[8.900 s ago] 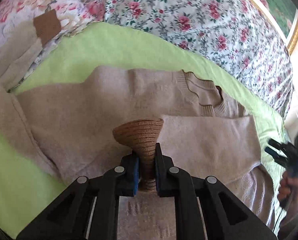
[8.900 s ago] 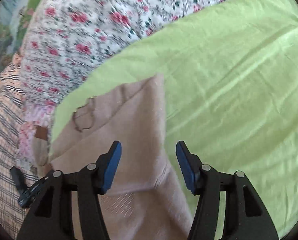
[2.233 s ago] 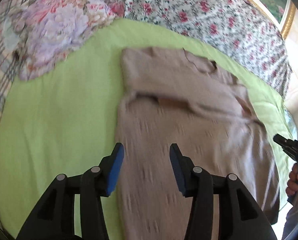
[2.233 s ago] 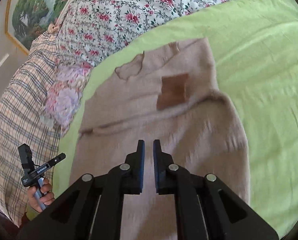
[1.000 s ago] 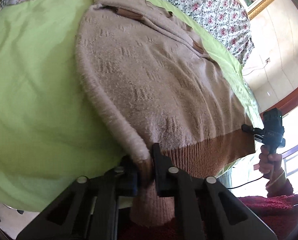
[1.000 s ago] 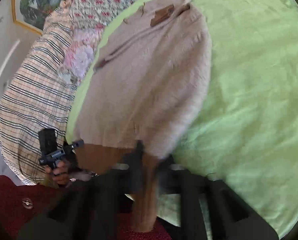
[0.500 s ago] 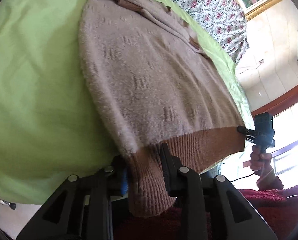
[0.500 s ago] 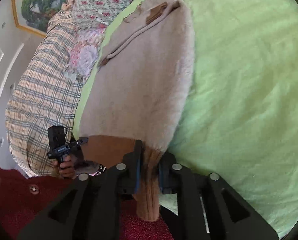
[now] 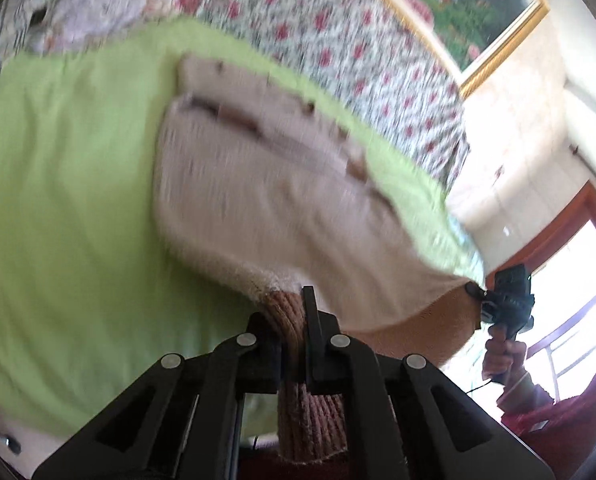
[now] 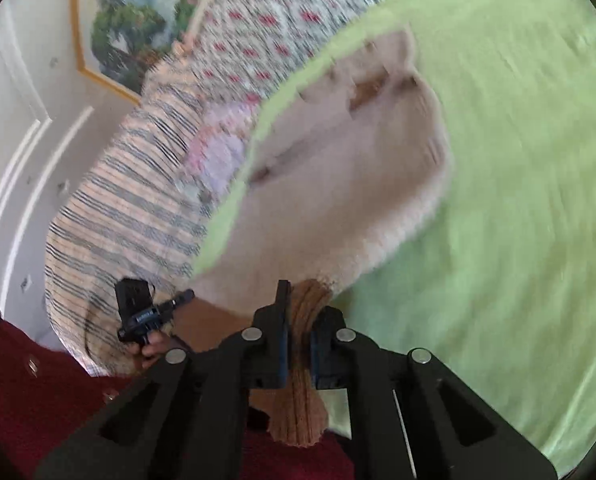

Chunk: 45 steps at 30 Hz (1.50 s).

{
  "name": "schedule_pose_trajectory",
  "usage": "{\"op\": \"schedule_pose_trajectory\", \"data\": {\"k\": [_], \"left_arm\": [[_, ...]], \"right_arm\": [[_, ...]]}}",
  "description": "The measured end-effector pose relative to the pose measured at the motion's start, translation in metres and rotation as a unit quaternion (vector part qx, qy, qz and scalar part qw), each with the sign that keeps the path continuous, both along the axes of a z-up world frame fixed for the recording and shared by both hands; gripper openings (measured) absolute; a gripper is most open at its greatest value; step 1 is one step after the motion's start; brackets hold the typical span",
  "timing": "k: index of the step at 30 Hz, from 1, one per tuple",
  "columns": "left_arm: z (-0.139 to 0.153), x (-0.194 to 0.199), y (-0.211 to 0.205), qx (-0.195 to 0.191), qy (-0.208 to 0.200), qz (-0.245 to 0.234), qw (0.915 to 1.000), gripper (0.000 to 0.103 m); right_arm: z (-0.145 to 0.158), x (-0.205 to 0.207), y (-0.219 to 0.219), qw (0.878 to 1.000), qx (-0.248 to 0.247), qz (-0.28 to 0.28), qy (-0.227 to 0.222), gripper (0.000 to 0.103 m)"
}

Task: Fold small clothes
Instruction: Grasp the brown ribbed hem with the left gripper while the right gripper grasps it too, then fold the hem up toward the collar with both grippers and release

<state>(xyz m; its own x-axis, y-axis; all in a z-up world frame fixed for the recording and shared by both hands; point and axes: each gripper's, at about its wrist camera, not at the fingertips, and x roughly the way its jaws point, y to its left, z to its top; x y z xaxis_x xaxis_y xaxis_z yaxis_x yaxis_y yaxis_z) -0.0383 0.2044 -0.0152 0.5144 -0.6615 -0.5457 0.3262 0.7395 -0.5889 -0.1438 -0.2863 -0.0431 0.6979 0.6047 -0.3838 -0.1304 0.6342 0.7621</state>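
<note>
From my left wrist, my left tool (image 9: 294, 320) is clamped on the brown ribbed hem of the beige sweater (image 9: 266, 184), which lies on the green sheet (image 9: 66, 184). From my right wrist, my right tool (image 10: 298, 320) pinches the hem's other corner.

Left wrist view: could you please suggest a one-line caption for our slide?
Left gripper clamps the sweater by its ribbed hem above the green sheet.

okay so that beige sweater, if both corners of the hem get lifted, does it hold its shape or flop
Probably flops: the beige sweater already sags between the left hand-held gripper and the right hand-held gripper. Its fuzzy knit likely grips the pads rather than slipping. It looks soft, so likely light.
</note>
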Motion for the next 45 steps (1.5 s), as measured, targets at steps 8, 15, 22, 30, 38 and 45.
{"op": "schedule_pose_trajectory", "data": {"k": [8, 15, 22, 30, 38, 45], "left_arm": [[0.066, 0.103, 0.000, -0.017, -0.097, 0.049, 0.9940, 0.005], [0.078, 0.235, -0.024, 0.008, -0.109, 0.071, 0.9915, 0.005], [0.030, 0.324, -0.030, 0.024, -0.050, 0.087, 0.9947, 0.005], [-0.025, 0.369, -0.042, 0.058, 0.038, 0.087, 0.9938, 0.011], [-0.011, 0.273, -0.090, 0.063, 0.008, -0.027, 0.9976, 0.039], [-0.033, 0.301, -0.182, 0.141, 0.014, -0.107, 0.9841, 0.039]], "right_arm": [[0.056, 0.108, -0.022, 0.996, -0.015, -0.032, -0.078, 0.008], [0.054, 0.219, -0.056, 0.995, -0.025, -0.080, -0.061, 0.008], [0.010, 0.301, -0.073, 0.992, -0.063, -0.106, 0.018, 0.008], [-0.022, 0.326, -0.077, 0.985, -0.086, -0.121, 0.092, 0.012], [0.012, 0.271, -0.012, 0.993, -0.120, -0.012, 0.012, 0.029], [-0.020, 0.330, 0.080, 0.954, -0.259, 0.139, 0.067, 0.028]]}}
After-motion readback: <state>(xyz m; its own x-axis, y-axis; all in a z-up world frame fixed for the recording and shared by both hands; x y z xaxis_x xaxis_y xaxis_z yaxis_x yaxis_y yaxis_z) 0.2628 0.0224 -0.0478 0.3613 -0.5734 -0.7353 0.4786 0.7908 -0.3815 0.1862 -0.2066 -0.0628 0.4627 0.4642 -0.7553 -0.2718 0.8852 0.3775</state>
